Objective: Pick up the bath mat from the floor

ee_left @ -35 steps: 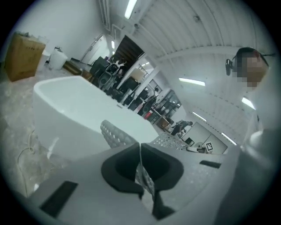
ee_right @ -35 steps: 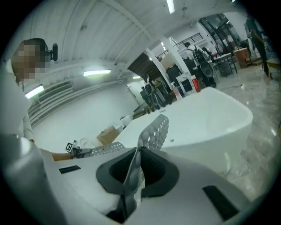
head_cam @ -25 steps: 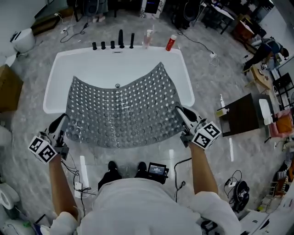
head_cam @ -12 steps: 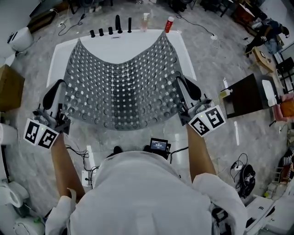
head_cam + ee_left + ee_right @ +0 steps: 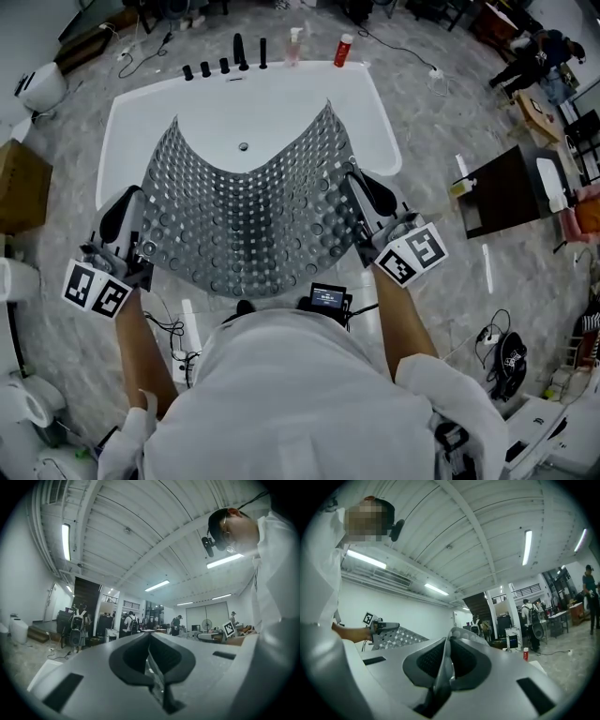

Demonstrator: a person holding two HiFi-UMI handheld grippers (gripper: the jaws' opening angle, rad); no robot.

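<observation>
The grey bath mat (image 5: 248,220), studded with round suckers, hangs in a deep sag between my two grippers above the white bathtub (image 5: 122,122). My left gripper (image 5: 141,246) is shut on the mat's left edge, and a thin strip of mat (image 5: 157,686) shows pinched between its jaws. My right gripper (image 5: 359,225) is shut on the right edge, with the mat's edge (image 5: 440,677) clamped between its jaws. The right gripper view also shows the left gripper (image 5: 384,626) holding the dotted mat (image 5: 393,638). Both grippers point roughly level.
Black taps (image 5: 239,49), a clear bottle (image 5: 295,45) and a red bottle (image 5: 345,50) stand on the tub's far rim. A dark table (image 5: 502,192) is at the right, a cardboard box (image 5: 19,183) at the left. Cables and a small screen (image 5: 325,298) lie by my feet.
Both grippers have come up and closer to me with the mat. The mat now bows more deeply between them, and its far corners stand higher over the tub.
</observation>
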